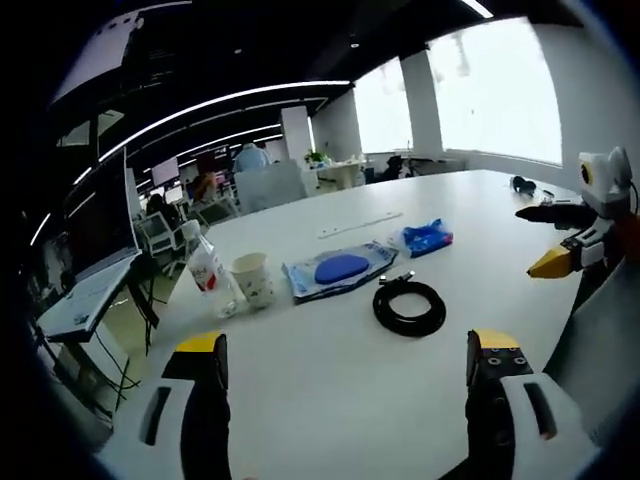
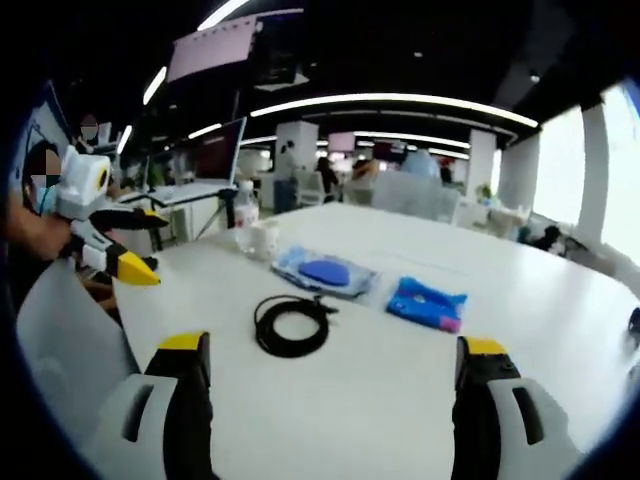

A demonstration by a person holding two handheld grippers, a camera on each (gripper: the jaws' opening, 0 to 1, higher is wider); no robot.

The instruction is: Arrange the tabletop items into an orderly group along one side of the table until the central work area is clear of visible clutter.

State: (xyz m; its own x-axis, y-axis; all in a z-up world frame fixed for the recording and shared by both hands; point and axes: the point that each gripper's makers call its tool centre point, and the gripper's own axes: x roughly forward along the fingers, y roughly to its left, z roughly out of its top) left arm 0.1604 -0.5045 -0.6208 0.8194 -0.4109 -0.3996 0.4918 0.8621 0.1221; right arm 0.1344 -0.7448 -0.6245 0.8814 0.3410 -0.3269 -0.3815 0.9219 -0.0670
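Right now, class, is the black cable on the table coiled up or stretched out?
Coiled. The black cable lies flat on the white table as a round loop, one short end poking out toward the blue pouch; neither gripper touches it.

Left hand-held gripper point(image 1: 348, 372) and right hand-held gripper point(image 2: 329, 370), black jaws, yellow tips, white housings with slots

An open-plan office with a dark ceiling point(image 1: 250, 40) crossed by long curved light strips point(image 2: 390, 100). Large bright windows point(image 1: 490, 85) line one wall between white pillars point(image 1: 296, 130), and a wide white tabletop point(image 1: 330, 370) spreads in front. Behind it stand desks, office chairs point(image 1: 160, 232) and what may be a laptop on a stand point(image 1: 85, 295)
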